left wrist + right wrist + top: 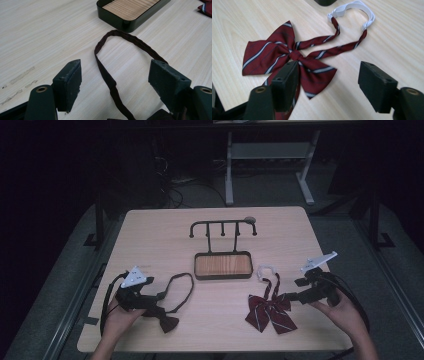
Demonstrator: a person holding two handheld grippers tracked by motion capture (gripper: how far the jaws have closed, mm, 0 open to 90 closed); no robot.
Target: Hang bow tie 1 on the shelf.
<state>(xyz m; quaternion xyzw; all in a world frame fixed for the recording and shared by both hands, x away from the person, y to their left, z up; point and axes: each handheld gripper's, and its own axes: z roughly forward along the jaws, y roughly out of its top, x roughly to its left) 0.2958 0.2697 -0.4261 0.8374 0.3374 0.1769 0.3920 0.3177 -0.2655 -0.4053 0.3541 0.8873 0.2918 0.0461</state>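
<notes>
A dark brown bow tie (168, 323) lies at the front left of the table, its strap (130, 40) looping toward the tray. My left gripper (151, 305) rests over it, open; in the left gripper view the strap runs between the two jaws (115, 75) without either pad pressing on it. A dark red striped bow tie (270, 312) with a white neck band (362, 7) lies at the front right. My right gripper (291, 296) hovers just right of it, open (328, 80), with nothing between the pads; the bow (274, 52) lies beyond the left jaw.
A black hook rack (222, 226) stands mid-table on a tray (223, 276) with a wood-grain floor; its dark rim (125, 23) lies just past the strap loop. A desk frame and cables stand on the floor behind the table.
</notes>
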